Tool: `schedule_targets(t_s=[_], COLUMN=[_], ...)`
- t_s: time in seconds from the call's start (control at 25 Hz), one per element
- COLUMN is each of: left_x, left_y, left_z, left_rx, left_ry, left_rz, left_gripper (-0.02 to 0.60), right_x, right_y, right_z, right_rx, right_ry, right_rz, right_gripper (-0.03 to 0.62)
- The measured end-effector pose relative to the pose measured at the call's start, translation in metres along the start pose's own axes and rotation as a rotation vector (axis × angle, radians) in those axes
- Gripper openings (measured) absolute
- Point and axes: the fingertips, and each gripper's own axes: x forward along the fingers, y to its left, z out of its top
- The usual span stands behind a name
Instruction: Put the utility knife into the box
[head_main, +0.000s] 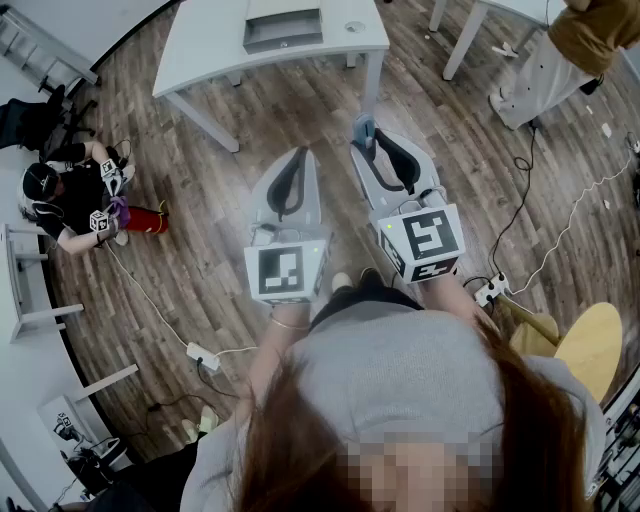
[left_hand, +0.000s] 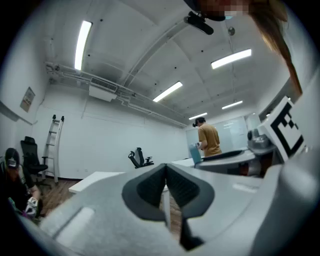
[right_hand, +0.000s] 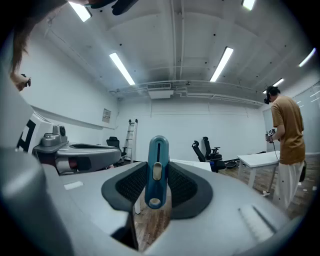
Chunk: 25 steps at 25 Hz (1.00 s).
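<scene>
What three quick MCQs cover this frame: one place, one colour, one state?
1. Where is the utility knife?
A) on the white table
B) between the jaws of the right gripper
C) on the floor

2. Knife colour?
A) red
B) blue
C) yellow

3. Jaws of the left gripper?
A) closed, empty
B) wide apart
C) clamping the knife

Answers:
1. B: the right gripper view shows the pads on it.
2. B: its body is blue.
3. A: the left gripper view shows the tips meeting with nothing between.

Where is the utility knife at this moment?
The utility knife is clamped upright between the jaws of the right gripper, mid-frame in the right gripper view; the head view shows it near the white table.
</scene>
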Motion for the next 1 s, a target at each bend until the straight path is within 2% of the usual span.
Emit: schedule_targets(t_s=[0.56, 1.0], left_x=[0.003, 0.014], left_y=[-0.005, -0.019], left_z=[-0.006, -0.003], left_rx=[-0.001, 0.002], left_ry=[0.019, 0.014], left_rz=[-0.003, 0.039], left_gripper=[-0.006, -0.006], right_x=[-0.002, -0.006], right_y=[0.000, -0.020], right_z=[0.004, 0.002], right_rx=[0.033, 0.040], right_ry=[-0.027, -0.040], right_rz=[0.016, 0.047], right_gripper=[0.137, 0.137])
